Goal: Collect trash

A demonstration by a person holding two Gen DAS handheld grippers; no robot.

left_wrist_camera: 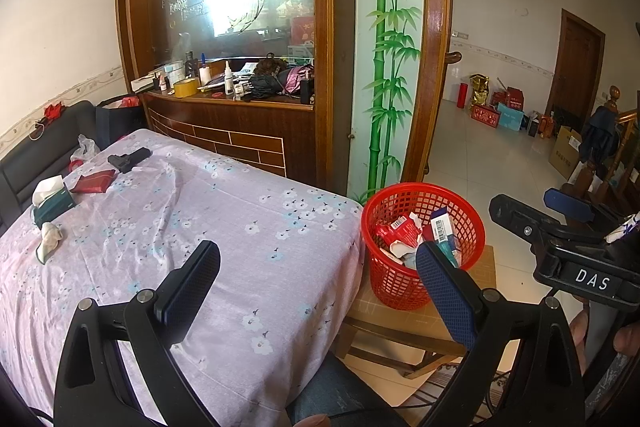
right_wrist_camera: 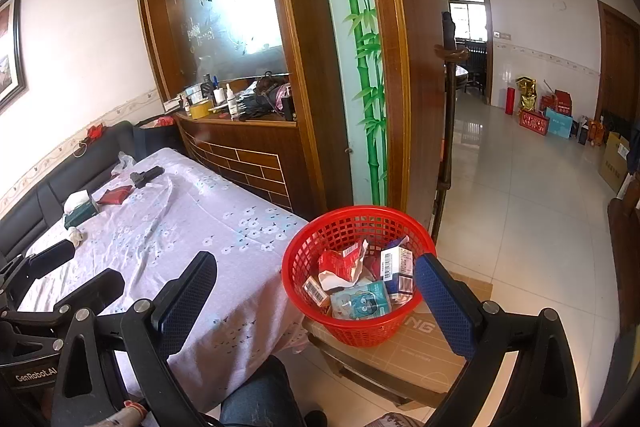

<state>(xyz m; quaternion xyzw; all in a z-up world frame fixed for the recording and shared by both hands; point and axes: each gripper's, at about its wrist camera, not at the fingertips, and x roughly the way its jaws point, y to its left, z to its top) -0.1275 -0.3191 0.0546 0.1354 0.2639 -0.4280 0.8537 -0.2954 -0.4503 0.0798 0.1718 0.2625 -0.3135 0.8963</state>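
Note:
A red mesh basket point(left_wrist_camera: 424, 215) point(right_wrist_camera: 352, 223) holds several crumpled packets and small cartons. It stands on a low wooden stool right of the table. A red packet point(left_wrist_camera: 93, 183) point(right_wrist_camera: 116, 195), a crumpled white tissue point(left_wrist_camera: 50, 237) point(right_wrist_camera: 76, 234) and a clear plastic wrapper point(left_wrist_camera: 86, 147) lie on the far left of the floral cloth. My left gripper point(left_wrist_camera: 320, 279) is open and empty over the table's near corner. My right gripper point(right_wrist_camera: 316, 287) is open and empty, just in front of the basket; it also shows in the left wrist view point(left_wrist_camera: 560, 219).
The table point(left_wrist_camera: 200, 219) wears a lilac floral cloth. On it lie a green tissue box point(left_wrist_camera: 52, 203) and a black object point(left_wrist_camera: 128, 159). A black sofa point(left_wrist_camera: 40, 147) runs behind. A wooden cabinet with a cluttered shelf point(left_wrist_camera: 240, 95) stands beyond. Boxes point(right_wrist_camera: 560, 119) line the far wall.

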